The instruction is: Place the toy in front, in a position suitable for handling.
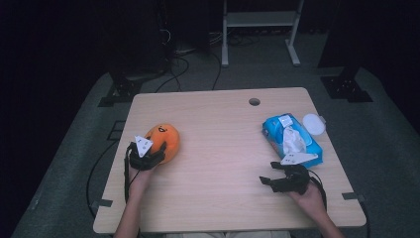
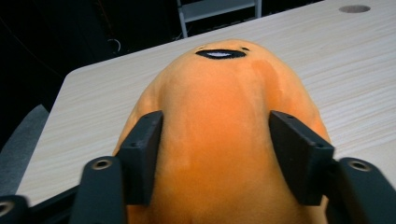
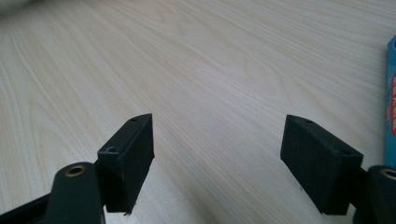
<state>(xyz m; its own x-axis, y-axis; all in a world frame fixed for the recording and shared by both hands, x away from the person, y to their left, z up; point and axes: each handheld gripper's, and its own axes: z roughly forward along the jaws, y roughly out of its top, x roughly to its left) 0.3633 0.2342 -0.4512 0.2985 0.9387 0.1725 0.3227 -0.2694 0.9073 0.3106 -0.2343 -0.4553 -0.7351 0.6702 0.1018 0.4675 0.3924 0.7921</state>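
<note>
An orange plush toy with a small black mouth lies at the left side of the wooden table. My left gripper has come at it from the near side. In the left gripper view the two black jaws press into the sides of the plush, so the left gripper is shut on it. My right gripper rests low over the table at the right. Its jaws stand wide apart, and the right gripper has only bare wood between them.
A blue pack of wet wipes with a tissue pulled up lies just beyond the right gripper; its blue edge is close to the right jaw. A white round lid sits beside the pack. A cable hole lies near the table's far edge.
</note>
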